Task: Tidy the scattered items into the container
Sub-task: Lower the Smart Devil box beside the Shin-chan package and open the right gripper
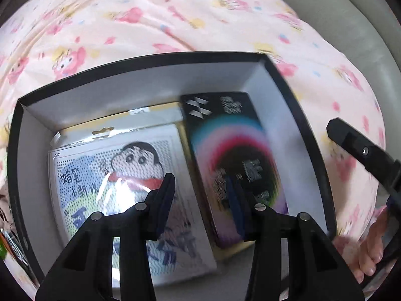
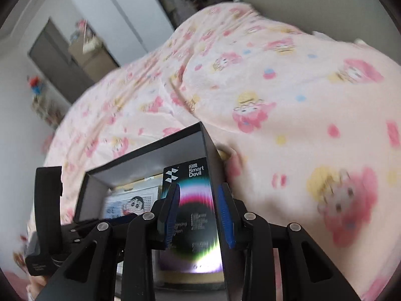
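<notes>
Right wrist: jaws part-open, straddling box (image 2: 213, 160) wall; left jaws empty, part-open.

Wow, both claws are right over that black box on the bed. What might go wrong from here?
1. The black box sits on a soft, rumpled blanket; a bump might tip or slide it.
2. The right gripper lines up with the box's side wall, so lowering it could catch that wall.
3. The left gripper hovers open over the cartoon pack; its fingertips might snag the glossy wrapper.
</notes>
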